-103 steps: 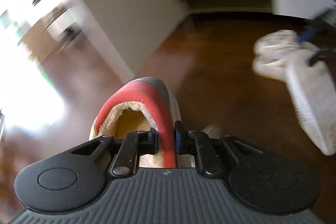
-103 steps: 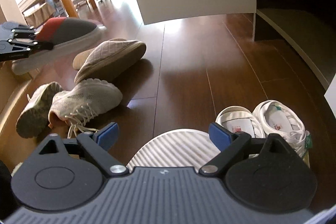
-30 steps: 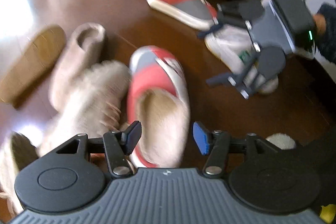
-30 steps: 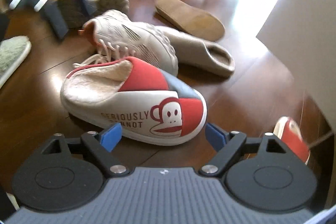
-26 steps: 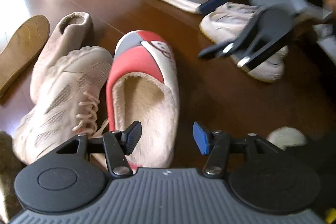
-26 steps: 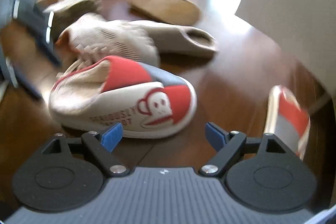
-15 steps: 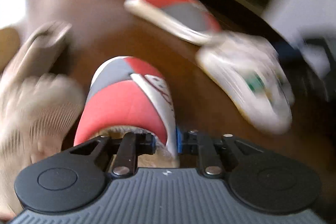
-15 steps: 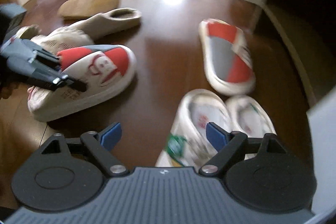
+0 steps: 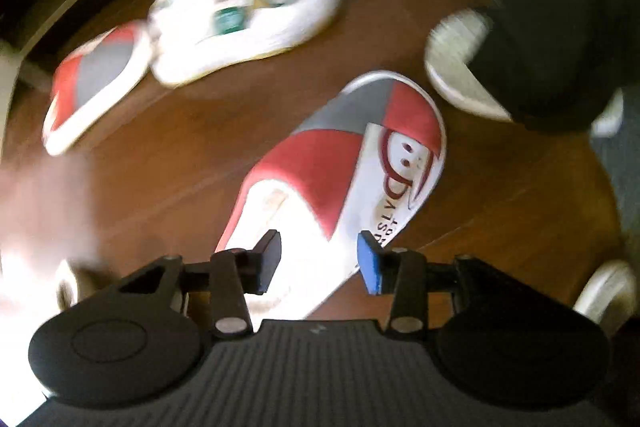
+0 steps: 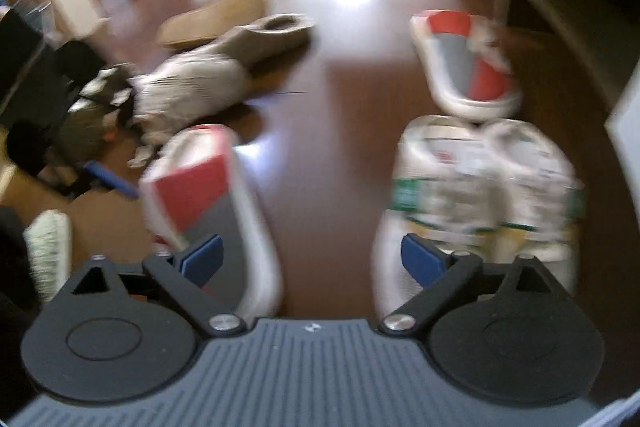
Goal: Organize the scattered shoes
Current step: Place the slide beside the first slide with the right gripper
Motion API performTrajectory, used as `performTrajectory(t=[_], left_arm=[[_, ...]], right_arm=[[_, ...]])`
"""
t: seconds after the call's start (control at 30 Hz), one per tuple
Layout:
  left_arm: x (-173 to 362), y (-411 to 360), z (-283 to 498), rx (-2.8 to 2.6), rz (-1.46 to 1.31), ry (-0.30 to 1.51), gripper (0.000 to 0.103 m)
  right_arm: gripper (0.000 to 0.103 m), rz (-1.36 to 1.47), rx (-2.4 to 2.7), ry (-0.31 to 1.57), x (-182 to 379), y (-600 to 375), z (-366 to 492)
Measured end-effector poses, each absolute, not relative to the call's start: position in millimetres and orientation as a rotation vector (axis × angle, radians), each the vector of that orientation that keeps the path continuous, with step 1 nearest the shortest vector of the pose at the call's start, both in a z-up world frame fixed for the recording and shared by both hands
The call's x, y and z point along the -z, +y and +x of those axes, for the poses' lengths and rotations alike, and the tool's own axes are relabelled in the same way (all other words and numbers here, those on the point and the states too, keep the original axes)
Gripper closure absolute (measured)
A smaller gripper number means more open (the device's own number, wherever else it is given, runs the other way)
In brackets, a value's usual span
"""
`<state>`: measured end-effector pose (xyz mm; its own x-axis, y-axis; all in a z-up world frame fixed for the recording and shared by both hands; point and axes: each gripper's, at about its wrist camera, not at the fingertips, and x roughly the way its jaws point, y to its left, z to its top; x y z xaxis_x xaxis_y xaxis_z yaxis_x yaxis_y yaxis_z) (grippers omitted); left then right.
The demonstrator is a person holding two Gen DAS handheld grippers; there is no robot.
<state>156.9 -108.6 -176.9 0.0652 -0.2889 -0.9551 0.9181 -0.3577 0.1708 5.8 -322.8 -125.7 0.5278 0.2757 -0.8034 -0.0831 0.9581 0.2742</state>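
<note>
Looking down through the left wrist view, the left gripper (image 9: 318,257) stands over the heel end of a red, grey and white monkey slipper (image 9: 344,171) lying on the wooden floor (image 9: 500,195). Its fingers (image 9: 370,261) have just been opening; the slipper's heel lies between them, and no pad presses on it. Its matching slipper (image 9: 94,83) lies well apart at upper left, touching a pair of white sneakers (image 9: 248,7). A person's dark trouser leg (image 9: 560,27) and pale footwear show at right.

Through the right wrist view, heavily blurred, the right gripper (image 10: 312,261) has its fingers (image 10: 202,259) spread wide, having just been opening, with only bare floor between them. The monkey slipper (image 10: 212,195) lies just beside the left finger, the white sneakers (image 10: 480,187) just beside the right one. Only this view shows the beige sneaker (image 10: 192,95), tan slippers (image 10: 264,35) and the left gripper's blue pad behind the monkey slipper's heel; contact cannot be told.
</note>
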Motion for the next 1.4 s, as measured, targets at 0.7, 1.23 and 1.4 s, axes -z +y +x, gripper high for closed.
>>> performTrajectory(t=[0.7,1.23,1.4], left_arm=[[103.5,-30.5,203.3,1.049,0.694,1.128,0.043],[108.1,-28.7,225.3,0.992,0.585,1.176,0.043],[114.4,-27.1,228.5,0.967,0.532,1.192,0.042]], right_arm=[[0.025,0.247,0.063,1.018,180.2,-293.4,154.7],[0.018,0.096,0.033,1.019,210.6,-374.0,321.0],[0.008,0.054,0.043,1.045,206.8,-372.2,317.4]])
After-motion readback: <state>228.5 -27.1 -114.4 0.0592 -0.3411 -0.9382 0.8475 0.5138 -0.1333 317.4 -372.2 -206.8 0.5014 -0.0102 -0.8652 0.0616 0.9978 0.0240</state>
